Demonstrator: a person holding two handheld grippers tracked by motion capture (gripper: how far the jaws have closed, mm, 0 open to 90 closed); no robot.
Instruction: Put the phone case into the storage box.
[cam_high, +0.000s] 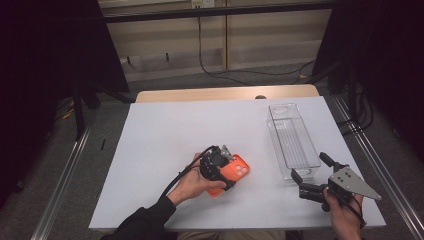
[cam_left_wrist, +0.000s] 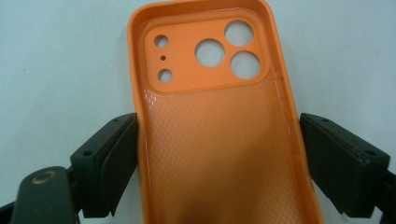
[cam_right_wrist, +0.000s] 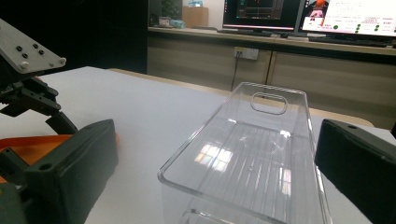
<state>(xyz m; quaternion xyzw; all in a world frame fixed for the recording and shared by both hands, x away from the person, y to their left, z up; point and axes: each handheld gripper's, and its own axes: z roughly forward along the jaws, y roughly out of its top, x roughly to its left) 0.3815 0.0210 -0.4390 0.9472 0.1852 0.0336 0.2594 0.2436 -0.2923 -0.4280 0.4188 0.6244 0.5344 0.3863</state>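
An orange phone case lies inside-up on the white table, camera holes at its far end. My left gripper has one jaw against each long side of the case and is shut on it. In the high view the case sits at the table's middle front under the left gripper. My right gripper stands open at the front right, just short of the near end of a clear plastic bin. In the right gripper view the empty bin stands between the spread jaws of that gripper.
The white table top has free room on its left half and at the back. Beyond the far edge run a wooden strip and floor cables. Metal rails flank both sides. The case's edge shows at the left of the right gripper view.
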